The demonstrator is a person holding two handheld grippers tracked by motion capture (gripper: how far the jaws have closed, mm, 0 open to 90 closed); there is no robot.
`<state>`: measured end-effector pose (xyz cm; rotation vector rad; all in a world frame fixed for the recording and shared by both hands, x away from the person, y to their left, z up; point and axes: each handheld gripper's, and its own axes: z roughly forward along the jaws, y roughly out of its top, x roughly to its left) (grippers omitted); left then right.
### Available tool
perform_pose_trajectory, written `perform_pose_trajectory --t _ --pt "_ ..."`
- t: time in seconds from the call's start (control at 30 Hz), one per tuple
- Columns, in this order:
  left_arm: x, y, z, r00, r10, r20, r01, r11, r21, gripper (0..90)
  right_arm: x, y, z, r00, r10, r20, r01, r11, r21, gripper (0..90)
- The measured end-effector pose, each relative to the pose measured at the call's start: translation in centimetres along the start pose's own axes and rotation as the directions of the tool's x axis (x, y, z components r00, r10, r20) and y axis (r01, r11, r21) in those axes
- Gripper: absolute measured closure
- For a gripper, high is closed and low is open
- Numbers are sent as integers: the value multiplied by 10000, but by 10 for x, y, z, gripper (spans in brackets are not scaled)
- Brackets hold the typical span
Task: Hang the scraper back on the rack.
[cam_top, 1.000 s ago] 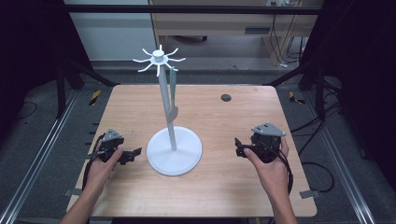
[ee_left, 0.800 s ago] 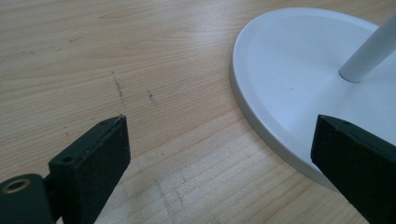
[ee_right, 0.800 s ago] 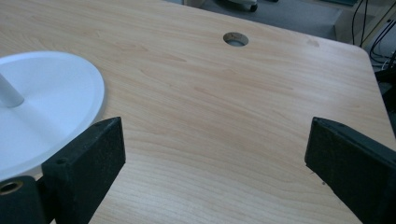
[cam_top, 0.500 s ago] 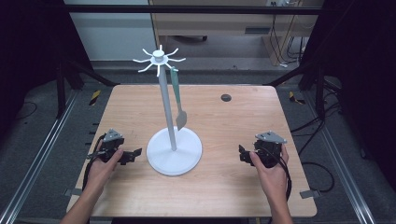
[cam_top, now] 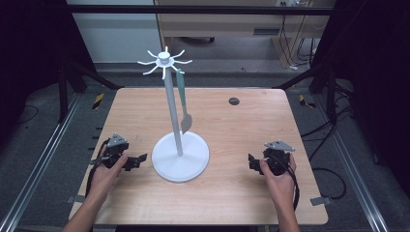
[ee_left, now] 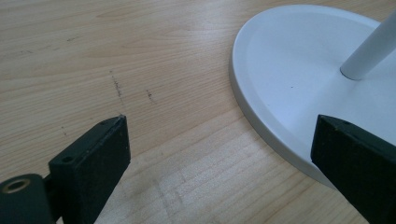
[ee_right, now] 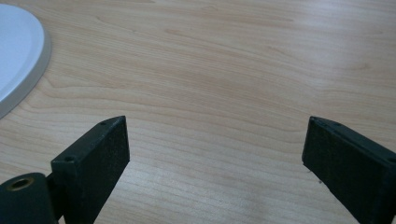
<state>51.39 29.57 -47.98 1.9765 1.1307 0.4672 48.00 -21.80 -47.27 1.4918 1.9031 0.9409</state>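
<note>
On the surface (cam_top: 241, 125), your left tool (cam_top: 138, 160) rests just beside the white stand (cam_top: 180, 155), jaws apart; your right tool (cam_top: 251, 162), jaws apart too, sits well right. Both empty, probably because the green spatula (cam_top: 183, 104) already hangs from a hook.

Surface (cam_top: 227, 193): light wood-grain top, rounded corners, faint dark scuffs.
Stand base (cam_top: 180, 157): white round disc, flat on the surface near its middle.
Grommet (cam_top: 234, 101): small dark round hole cover, far side.
</note>
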Motion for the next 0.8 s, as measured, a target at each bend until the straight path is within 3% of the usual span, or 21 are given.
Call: perform_pose_trajectory --t 0.23,0.47,0.8 --pt "0 0 0 10000 5 -16 -5 10000 -22 44 0 -6 10 9998 166 128 -167 9999 29 83" --pt "-1 1 1 9999 115 -12 -115 9999 19 44 0 -6 16 9988 492 -59 -492 9988 -82 93" --pt "-3 1 3 9998 179 32 -179 9998 41 44 4 -11 19 9984 442 -355 -444 9990 -46 106"
